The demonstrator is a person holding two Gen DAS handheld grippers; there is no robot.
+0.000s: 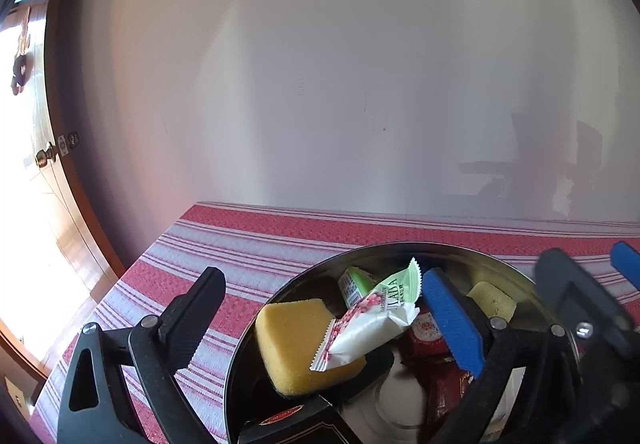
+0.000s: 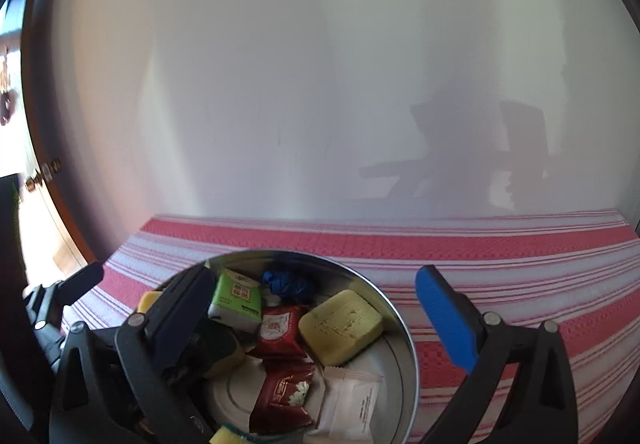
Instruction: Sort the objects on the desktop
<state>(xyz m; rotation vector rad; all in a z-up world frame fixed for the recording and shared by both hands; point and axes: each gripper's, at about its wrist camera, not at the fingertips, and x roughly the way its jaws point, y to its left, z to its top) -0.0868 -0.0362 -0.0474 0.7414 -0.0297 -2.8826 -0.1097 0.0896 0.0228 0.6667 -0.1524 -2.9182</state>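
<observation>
Both sets of jaws stand wide apart and hold nothing: the left gripper [image 1: 320, 318] and right gripper [image 2: 316, 314] straddle the rim of the round metal tin [image 2: 404, 328] on the striped surface [image 2: 500, 264]. A drop looks just finished; next, find anything unsorted. Inside: two yellow sponges [image 2: 340, 326], two red packets [image 2: 280, 330], one green carton [image 2: 236, 300], one white wrapper [image 1: 370, 328].
</observation>
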